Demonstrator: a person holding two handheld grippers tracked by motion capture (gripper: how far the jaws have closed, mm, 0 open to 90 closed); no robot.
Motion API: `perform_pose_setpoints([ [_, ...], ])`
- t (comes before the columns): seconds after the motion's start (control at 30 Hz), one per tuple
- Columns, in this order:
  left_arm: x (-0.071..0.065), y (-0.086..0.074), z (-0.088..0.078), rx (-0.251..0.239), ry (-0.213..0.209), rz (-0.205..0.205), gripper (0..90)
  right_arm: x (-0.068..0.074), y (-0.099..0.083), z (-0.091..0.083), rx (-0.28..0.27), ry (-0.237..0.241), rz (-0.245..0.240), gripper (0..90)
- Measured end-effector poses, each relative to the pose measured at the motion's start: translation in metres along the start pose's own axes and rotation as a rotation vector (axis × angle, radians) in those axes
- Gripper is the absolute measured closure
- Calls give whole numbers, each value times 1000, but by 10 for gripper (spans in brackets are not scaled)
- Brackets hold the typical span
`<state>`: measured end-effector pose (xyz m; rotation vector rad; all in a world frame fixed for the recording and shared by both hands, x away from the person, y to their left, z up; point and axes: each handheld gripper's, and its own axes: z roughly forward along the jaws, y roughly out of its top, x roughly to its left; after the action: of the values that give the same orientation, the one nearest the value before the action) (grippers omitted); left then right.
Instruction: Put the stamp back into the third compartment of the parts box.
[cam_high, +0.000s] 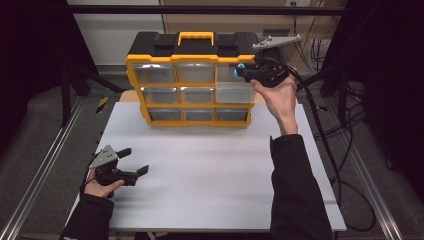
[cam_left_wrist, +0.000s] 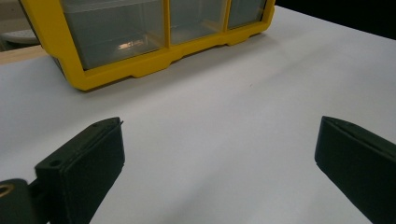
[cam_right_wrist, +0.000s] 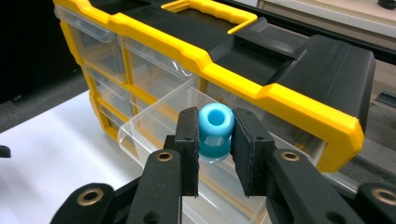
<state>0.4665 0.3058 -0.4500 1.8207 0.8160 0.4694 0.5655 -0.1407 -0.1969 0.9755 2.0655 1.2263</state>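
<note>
Right gripper view: right gripper (cam_right_wrist: 215, 140) clamps a blue bead (cam_right_wrist: 215, 132) over the open drawer (cam_right_wrist: 154, 119); early release could bounce it out.

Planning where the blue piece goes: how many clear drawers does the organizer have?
9 drawers in the yellow organizer, three rows of three: top, middle, bottom. The top-right drawer is pulled out.

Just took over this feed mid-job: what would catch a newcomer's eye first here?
The yellow and black drawer organiser at the far edge of the white table stands out first. At its upper right, the right tongs pinch a small blue bead over a clear drawer pulled open. The left tongs rest open near the table's near left corner.
</note>
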Motion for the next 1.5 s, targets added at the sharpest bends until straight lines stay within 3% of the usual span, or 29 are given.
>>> perform_pose_setpoints([
  [0.83, 0, 0, 1, 2, 0, 2, 8, -13, -18, 22, 65, -35, 61, 719],
  [0.97, 0, 0, 0, 2, -1, 1, 8, -14, -18, 16, 21, -45, 70, 658],
  [1.07, 0, 0, 0, 1, 0, 1, 9, -13, -18, 7, -43, -42, 72, 597],
  [1.33, -1, 0, 0, 1, 1, 3, 9, -4, -36, -21, -215, -18, 79, 221],
  [1.5, -1, 0, 1, 3, -2, 5, 8, 3, -57, -30, -215, 5, 58, 70],
])
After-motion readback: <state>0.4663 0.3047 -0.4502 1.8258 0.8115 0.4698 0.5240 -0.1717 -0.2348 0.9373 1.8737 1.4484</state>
